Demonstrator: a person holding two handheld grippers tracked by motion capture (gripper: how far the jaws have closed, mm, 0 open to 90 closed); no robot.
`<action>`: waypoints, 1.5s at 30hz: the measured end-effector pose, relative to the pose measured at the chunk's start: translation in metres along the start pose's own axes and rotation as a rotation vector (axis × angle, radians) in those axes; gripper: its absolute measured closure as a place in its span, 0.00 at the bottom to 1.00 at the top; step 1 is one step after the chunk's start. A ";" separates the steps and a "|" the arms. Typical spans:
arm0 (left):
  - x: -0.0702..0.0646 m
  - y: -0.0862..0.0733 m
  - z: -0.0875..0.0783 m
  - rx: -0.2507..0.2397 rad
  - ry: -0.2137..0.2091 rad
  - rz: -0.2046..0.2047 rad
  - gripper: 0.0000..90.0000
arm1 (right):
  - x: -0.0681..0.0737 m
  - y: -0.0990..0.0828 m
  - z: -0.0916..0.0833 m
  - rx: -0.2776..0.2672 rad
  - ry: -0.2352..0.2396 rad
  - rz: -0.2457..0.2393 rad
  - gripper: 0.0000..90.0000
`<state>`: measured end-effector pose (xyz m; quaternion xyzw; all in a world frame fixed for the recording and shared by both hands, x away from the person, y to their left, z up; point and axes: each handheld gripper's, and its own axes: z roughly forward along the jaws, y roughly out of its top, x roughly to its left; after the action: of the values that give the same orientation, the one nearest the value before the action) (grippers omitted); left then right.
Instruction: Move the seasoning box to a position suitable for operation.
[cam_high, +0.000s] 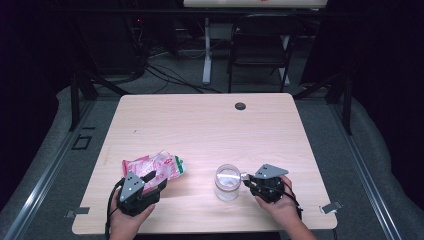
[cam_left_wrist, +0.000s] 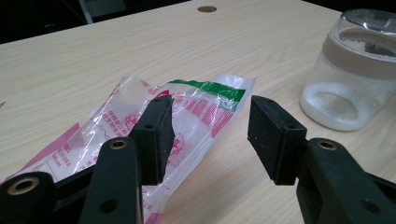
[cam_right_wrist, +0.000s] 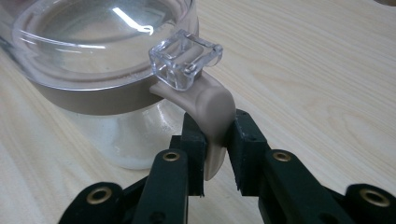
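Jar latch clamped on one side, plastic bag straddled on the other.

A light wood table (cam_high: 200, 125) is seen from above, with a grommet hole (cam_high: 240, 106) near its far edge. Toward the near right, a clear jar (cam_high: 227, 183) with a little white powder at the bottom is stood upright, lid on with a tan band round it. Its tan latch tab (cam_right_wrist: 212, 116) is pinched between the closed jaws of the right gripper (cam_right_wrist: 217, 154), just beside the jar. Over on the near left, a crinkled pink, white and green plastic bag (cam_high: 155, 166) is laid flat; the left gripper (cam_left_wrist: 210, 135) is held with jaws apart over its edge, nothing squeezed.
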<state>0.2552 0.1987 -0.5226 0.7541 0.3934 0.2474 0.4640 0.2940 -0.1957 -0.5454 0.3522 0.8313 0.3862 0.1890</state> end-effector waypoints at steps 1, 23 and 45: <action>0.000 0.000 0.000 -0.003 0.000 -0.002 0.56 | 0.002 0.000 0.000 -0.003 0.008 -0.004 0.85; 0.001 0.008 0.010 0.000 -0.064 -0.047 0.64 | 0.017 -0.002 -0.017 -0.048 0.069 0.031 0.74; -0.029 0.079 0.051 0.075 -0.216 -0.073 0.82 | 0.003 0.063 -0.059 -0.012 0.025 0.176 0.83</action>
<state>0.3050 0.1287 -0.4751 0.7784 0.3773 0.1327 0.4839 0.2849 -0.1947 -0.4589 0.4179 0.7971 0.4107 0.1458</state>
